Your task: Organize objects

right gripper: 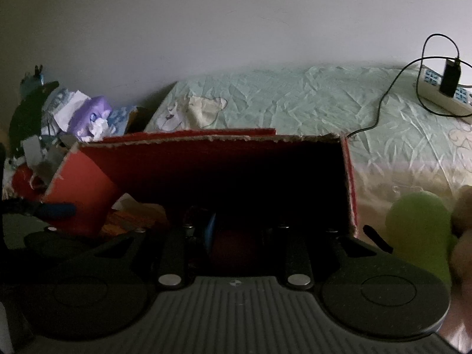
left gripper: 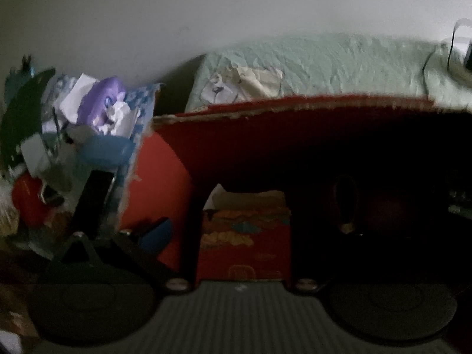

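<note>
Leftmost, a torn blue-patterned box (left gripper: 138,112) stands crammed with crumpled paper and a purple packet (left gripper: 101,103). Beside it, the red cardboard box (left gripper: 265,135) sits open on a bed with a pale green sheet (right gripper: 295,103). Inside it, the left gripper (left gripper: 244,236) clamps a small red carton (left gripper: 244,244) with paper poking from its top. The right gripper (right gripper: 236,242) reaches into the box's dark interior around a dim red object; whether its fingers are pinching it I cannot tell. Far right, a power strip (right gripper: 442,94) lies on the sheet.
</note>
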A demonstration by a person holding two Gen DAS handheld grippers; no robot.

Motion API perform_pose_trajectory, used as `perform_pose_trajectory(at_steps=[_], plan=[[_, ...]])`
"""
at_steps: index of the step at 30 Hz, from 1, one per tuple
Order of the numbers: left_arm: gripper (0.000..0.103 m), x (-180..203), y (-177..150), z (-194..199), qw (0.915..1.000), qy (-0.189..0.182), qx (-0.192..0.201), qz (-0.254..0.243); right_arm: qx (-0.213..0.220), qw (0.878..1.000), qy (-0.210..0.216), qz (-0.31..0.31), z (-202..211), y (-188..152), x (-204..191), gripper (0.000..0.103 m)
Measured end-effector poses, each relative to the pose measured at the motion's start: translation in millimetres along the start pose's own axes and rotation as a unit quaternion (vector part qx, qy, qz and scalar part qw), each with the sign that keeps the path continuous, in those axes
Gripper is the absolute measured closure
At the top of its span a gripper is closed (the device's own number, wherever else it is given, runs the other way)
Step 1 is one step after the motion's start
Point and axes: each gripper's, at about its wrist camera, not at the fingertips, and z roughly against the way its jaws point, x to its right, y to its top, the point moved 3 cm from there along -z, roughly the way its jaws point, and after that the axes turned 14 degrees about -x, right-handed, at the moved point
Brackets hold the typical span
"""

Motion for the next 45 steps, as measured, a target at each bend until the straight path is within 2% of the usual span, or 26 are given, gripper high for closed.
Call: perform_pose_trajectory(at_steps=[2,7,13,21,24,28,35,45], plan=[[0.003,-3,-3,11,1.0000,-0.003,0.007,0.005,-0.001,1.000,0.007,0.002,10,-1,-3,0.071],[0.003,-2,-21,43,0.9993,0.022,0.029,0.001,0.021,0.999,-0.011,0.021,42,-10,-11,0.063],[0.002,3,-42,69,0.9990,0.019,0.040,-0.010,0.023,0.999,-0.013,0.024,65,-24,-14,0.060],[0.002,11,-65,85,0.9992,0.017,0.028,-0.024,0.013,0.999,-0.010,0.028,85,-40,-19,0.058],[0.002,12,-72,90,0.9994,0.013,0.017,-0.026,0.005,1.000,-0.006,0.026,90,-45,-22,0.057],[0.002,11,-80,92,0.9995,0.010,-0.002,-0.030,0.004,0.999,-0.010,0.036,98,-52,-27,0.050],[0.002,7,-89,94,0.9993,0.005,-0.025,-0.028,-0.008,1.000,-0.001,0.024,104,-61,-28,0.049],[0.002,7,-89,95,0.9998,0.006,-0.009,-0.017,-0.009,1.000,0.011,0.013,105,-71,-26,0.048]])
